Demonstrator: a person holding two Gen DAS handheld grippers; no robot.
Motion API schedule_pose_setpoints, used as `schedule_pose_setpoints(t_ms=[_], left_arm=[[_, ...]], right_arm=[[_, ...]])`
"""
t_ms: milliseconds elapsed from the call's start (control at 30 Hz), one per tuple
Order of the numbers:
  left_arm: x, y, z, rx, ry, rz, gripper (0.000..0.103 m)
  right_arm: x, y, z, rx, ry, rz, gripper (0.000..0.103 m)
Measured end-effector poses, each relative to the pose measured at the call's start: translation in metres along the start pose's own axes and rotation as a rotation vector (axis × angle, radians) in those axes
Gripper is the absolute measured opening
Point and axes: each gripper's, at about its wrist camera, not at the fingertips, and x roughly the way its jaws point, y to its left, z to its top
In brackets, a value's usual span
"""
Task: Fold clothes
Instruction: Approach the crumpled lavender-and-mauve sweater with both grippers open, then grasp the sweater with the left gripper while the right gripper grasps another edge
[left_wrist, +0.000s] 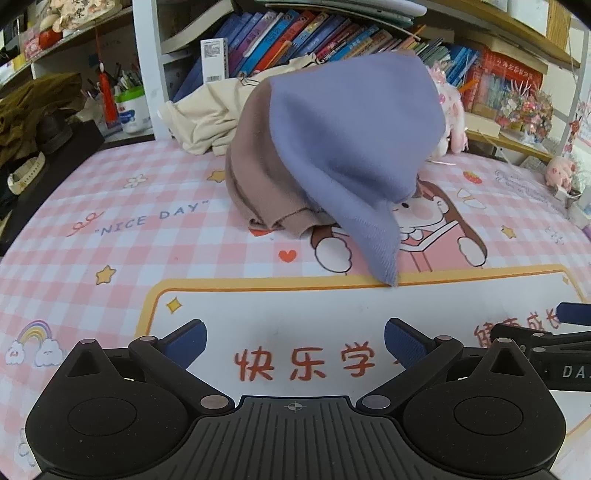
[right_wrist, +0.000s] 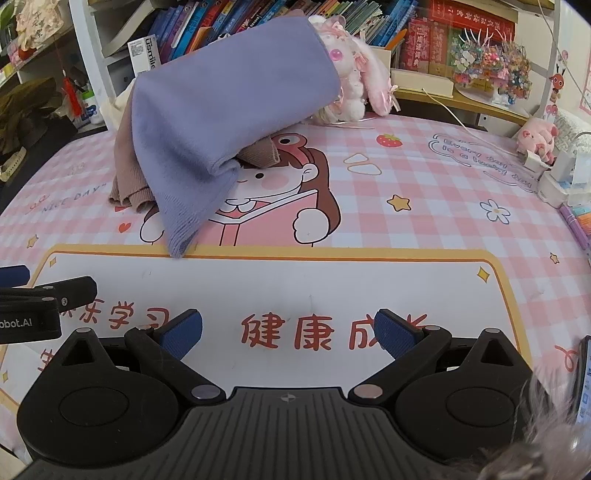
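A purple cloth (left_wrist: 347, 140) lies draped over a brown garment (left_wrist: 258, 177) in a heap at the back middle of the pink checked desk mat (left_wrist: 110, 229). One purple corner hangs down to the mat's yellow border. A cream garment (left_wrist: 210, 110) is bunched behind them. The heap also shows in the right wrist view: purple cloth (right_wrist: 221, 110), brown garment (right_wrist: 127, 170). My left gripper (left_wrist: 293, 345) is open and empty, low over the mat's white panel, well in front of the heap. My right gripper (right_wrist: 288, 334) is open and empty beside it, to the right.
Bookshelves (left_wrist: 295, 33) stand behind the desk. A pink plush doll (right_wrist: 354, 77) sits just right of the heap. A small pig toy (right_wrist: 537, 138), chargers (right_wrist: 557, 177) and a cable lie at the right. A pen cup (left_wrist: 129, 107) and a dark bundle (left_wrist: 33, 107) are at the left.
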Motion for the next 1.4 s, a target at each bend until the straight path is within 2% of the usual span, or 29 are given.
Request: schedule_pose_setpoints(t_ms=[300,467,767,867,900,967,1067,1167,1233,1267,1333,1400], left_arm=[[-0.001,-0.008,0.002,0.005,-0.003,-0.01,0.103],[-0.005,-0.017,0.012,0.021,-0.085,0.042,0.103],[0.021,-0.076,0.043,0.291,-0.221,0.062,0.101],[0.04,-0.1,0.05,0.41,-0.263,0.134,0.094],[0.048,-0.109,0.051,0.472,-0.275,0.176,0.086],[0.063,-0.127,0.051,0.603,-0.296,0.267,0.079],[0.083,-0.148,0.048,0.764,-0.314,0.306,0.078],[0.096,-0.16,0.048,0.843,-0.316,0.323,0.077],[0.105,-0.156,0.055,0.839,-0.285,0.359,0.057],[0.11,-0.153,0.058,0.836,-0.268,0.377,0.053],[0.107,-0.138,0.07,0.764,-0.232,0.35,0.018],[0.089,-0.119,0.081,0.68,-0.241,0.308,0.012]], right_arm=[[0.003,-0.012,0.003,0.026,-0.004,0.021,0.101],[-0.001,-0.026,0.007,0.062,-0.059,0.06,0.1],[0.005,-0.068,0.027,0.245,-0.09,0.136,0.1],[0.007,-0.082,0.031,0.297,-0.103,0.146,0.1],[0.008,-0.086,0.032,0.321,-0.105,0.153,0.1],[0.008,-0.096,0.033,0.379,-0.107,0.187,0.1],[0.009,-0.109,0.036,0.472,-0.106,0.254,0.099],[0.009,-0.116,0.039,0.534,-0.107,0.306,0.098],[0.009,-0.117,0.044,0.548,-0.114,0.334,0.098],[0.009,-0.118,0.047,0.551,-0.119,0.35,0.098],[0.008,-0.118,0.051,0.557,-0.131,0.397,0.095],[0.007,-0.117,0.056,0.564,-0.141,0.452,0.092]])
